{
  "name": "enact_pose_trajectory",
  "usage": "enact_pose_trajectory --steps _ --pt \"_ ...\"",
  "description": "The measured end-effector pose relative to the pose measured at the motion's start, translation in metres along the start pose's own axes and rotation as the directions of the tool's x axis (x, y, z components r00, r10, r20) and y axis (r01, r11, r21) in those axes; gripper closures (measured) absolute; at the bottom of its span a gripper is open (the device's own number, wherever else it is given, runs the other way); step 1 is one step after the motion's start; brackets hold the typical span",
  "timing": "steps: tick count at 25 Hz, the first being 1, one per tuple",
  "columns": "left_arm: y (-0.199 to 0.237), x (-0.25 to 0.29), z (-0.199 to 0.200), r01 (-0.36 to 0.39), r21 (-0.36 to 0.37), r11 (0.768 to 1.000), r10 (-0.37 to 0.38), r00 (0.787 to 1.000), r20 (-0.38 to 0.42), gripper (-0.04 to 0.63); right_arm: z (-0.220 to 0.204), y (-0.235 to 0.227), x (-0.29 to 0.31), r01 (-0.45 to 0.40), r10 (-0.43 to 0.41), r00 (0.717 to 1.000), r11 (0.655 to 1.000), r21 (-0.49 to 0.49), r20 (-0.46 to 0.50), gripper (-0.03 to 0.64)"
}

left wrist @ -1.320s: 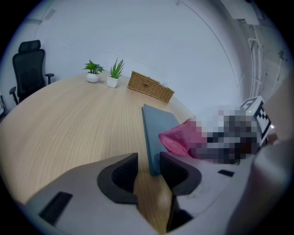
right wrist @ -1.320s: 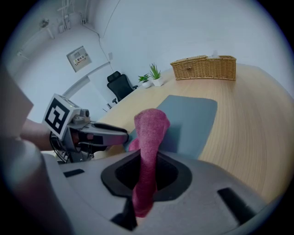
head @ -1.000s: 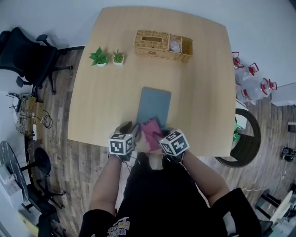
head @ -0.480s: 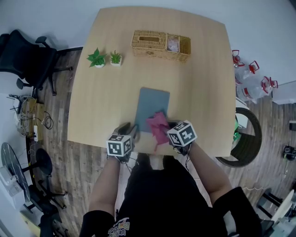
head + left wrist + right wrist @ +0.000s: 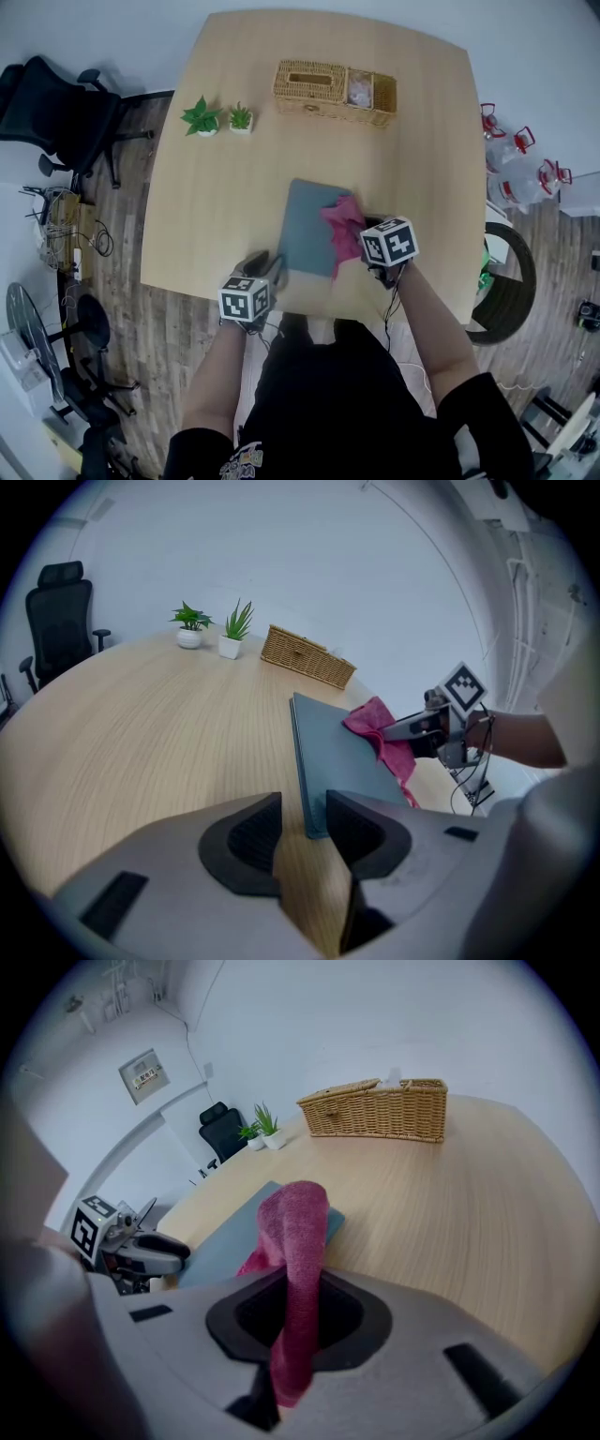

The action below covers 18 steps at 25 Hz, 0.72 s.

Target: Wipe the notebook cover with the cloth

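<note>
A grey-blue notebook point(image 5: 307, 230) lies flat on the wooden table point(image 5: 211, 202) near its front edge. My right gripper point(image 5: 364, 234) is shut on a pink cloth point(image 5: 343, 223), which drapes onto the notebook's right side. In the right gripper view the cloth point(image 5: 295, 1227) stands up between the jaws, with the notebook point(image 5: 230, 1237) behind it. My left gripper point(image 5: 265, 266) sits at the notebook's near left corner. Its jaws point(image 5: 305, 816) stand apart around that corner point(image 5: 317, 829), and bare table shows between the left jaw and the cover.
A wicker basket point(image 5: 333, 92) stands at the back of the table, two small potted plants point(image 5: 218, 117) to its left. An office chair point(image 5: 56, 112) is off the left side, water jugs point(image 5: 520, 159) and a round stool point(image 5: 502, 272) off the right.
My right gripper has carried the cloth from the notebook's near edge away from me and to the right along the cover. The left gripper has stayed at the near left corner.
</note>
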<state>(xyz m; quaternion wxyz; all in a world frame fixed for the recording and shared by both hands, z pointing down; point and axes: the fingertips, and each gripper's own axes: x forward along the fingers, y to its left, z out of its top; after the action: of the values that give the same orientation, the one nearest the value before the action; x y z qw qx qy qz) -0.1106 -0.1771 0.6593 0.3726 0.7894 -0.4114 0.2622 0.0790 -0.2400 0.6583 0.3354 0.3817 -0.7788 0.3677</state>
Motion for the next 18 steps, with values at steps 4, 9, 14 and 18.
enact_pose_trajectory --steps 4,9,14,18 --pt "0.0 0.0 0.0 0.002 -0.002 1.0 -0.002 1.0 -0.002 0.453 0.02 -0.019 0.005 0.026 -0.026 1.0 1.0 0.012 0.015 0.558" --pt "0.001 0.0 0.0 -0.001 0.003 1.0 0.001 1.0 0.003 0.452 0.041 -0.037 0.014 0.037 -0.039 0.998 0.998 0.057 0.046 0.558" --pt "0.001 0.001 0.0 0.003 -0.001 1.0 -0.003 1.0 -0.001 0.453 0.055 -0.052 0.014 0.094 -0.103 0.99 0.991 0.1 0.092 0.558" --pt "0.002 0.001 0.0 0.004 -0.003 1.0 -0.004 1.0 -0.001 0.453 0.062 -0.058 0.008 0.129 -0.147 0.979 0.983 0.13 0.142 0.558"
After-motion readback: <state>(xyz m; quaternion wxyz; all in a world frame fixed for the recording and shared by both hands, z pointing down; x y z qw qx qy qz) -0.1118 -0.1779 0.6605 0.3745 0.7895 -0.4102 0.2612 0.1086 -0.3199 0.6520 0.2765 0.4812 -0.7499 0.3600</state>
